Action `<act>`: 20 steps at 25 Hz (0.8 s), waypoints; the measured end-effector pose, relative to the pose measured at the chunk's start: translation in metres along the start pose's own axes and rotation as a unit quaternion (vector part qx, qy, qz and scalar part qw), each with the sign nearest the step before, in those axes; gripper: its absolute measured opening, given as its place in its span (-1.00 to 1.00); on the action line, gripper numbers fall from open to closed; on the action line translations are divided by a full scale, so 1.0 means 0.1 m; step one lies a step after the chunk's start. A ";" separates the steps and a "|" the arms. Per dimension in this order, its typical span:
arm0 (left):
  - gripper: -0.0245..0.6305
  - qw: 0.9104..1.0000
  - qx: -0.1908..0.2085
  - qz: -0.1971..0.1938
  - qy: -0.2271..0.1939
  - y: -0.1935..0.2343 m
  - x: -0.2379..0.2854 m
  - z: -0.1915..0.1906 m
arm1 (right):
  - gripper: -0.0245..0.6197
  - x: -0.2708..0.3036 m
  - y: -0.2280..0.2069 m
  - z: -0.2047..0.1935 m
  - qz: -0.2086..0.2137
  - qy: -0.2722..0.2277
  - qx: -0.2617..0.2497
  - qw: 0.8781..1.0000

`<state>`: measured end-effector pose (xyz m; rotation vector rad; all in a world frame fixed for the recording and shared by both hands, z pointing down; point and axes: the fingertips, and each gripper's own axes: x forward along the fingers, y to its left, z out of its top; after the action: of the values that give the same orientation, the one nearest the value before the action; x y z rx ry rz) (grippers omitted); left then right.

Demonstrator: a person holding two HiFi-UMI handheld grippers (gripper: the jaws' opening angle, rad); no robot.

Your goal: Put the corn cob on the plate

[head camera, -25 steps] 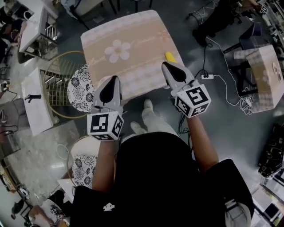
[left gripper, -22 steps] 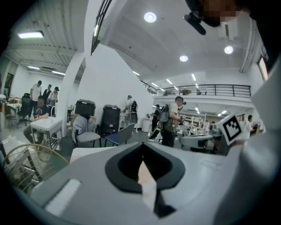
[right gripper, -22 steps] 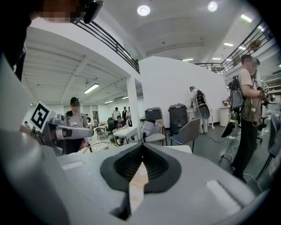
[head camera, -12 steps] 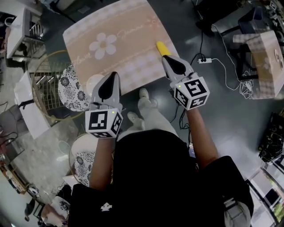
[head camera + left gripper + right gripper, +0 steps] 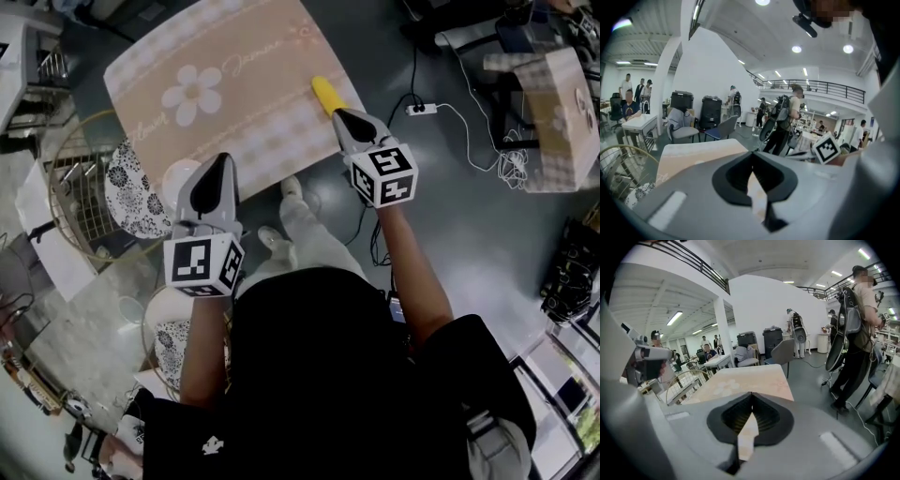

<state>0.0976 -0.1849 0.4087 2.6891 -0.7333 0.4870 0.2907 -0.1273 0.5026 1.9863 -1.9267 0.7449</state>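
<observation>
— How far along are we with the corn?

— We haven't touched it. The corn cob point(image 5: 326, 94) lies on the table point(image 5: 253, 131) at its right edge, not far from the near right corner. Our right gripper point(image 5: 339, 114) hangs just short of the cob's near end, pointing at it but apart from it.

— Are the jaws ready for it?

— No. The right jaws are pressed together with nothing between them, and the right gripper view shows only tablecloth past the closed tips (the cob itself doesn't appear there). The left gripper point(image 5: 222, 159) is closed and empty too, over the near left corner.

— So this is the reach?

— That's how we read it: an approach with no grasp begun. Next we'd need to spread the right jaws wider than the cob, come lower, set them across its length and close on its middle (a round cob may roll if we nudge one end).

— And where does it go?

— We take the pale round shape at the near left corner, half covered by our left gripper, for the plate point(image 5: 176, 175), though we can't be sure. If it is, the carry runs along the near edge from right to left, and the left gripper should make room
</observation>
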 end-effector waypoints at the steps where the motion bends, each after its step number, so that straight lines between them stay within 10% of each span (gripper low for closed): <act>1: -0.90 1.000 0.000 0.002 0.002 0.02 0.01 0.00 | -0.92 0.06 -0.06 -0.07 -0.006 0.009 0.000 1.000; 20: -0.90 0.998 -0.013 0.054 0.043 0.48 -0.03 -0.25 | -0.07 1.09 -0.77 -1.03 -0.064 0.142 -0.013 0.988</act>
<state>0.0640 -0.2133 0.4399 2.5963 -0.8567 0.6103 0.3471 -0.1582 0.6586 1.8530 -1.6236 0.9080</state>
